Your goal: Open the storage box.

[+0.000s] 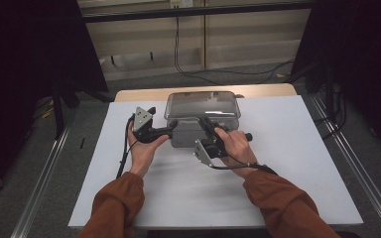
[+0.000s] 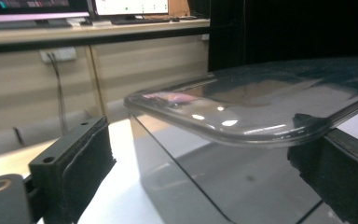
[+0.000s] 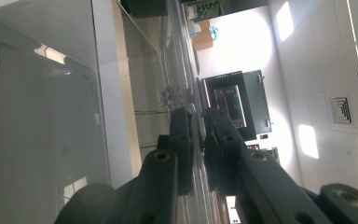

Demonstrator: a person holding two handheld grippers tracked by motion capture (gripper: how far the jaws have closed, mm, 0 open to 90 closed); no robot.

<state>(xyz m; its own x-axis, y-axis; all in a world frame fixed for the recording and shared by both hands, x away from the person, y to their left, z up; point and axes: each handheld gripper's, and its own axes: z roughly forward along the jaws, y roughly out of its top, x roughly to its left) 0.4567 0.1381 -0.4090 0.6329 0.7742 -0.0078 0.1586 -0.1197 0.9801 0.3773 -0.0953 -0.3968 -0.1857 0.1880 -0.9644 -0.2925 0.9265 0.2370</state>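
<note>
A smoky transparent box with a clear lid stands at the back middle of the white table. My left gripper is at the box's front left corner, open; in the left gripper view one jaw is off to the left and the other sits under the lid's rim, with the box wall between them. My right gripper is turned on its side at the lid's front edge. In the right gripper view its jaws are pinched on the clear lid rim.
A wooden strip edges the table behind the box. A black cable lies on the floor beyond. Dark curtains stand on both sides. Bare tabletop stretches in front of and to the right of the box.
</note>
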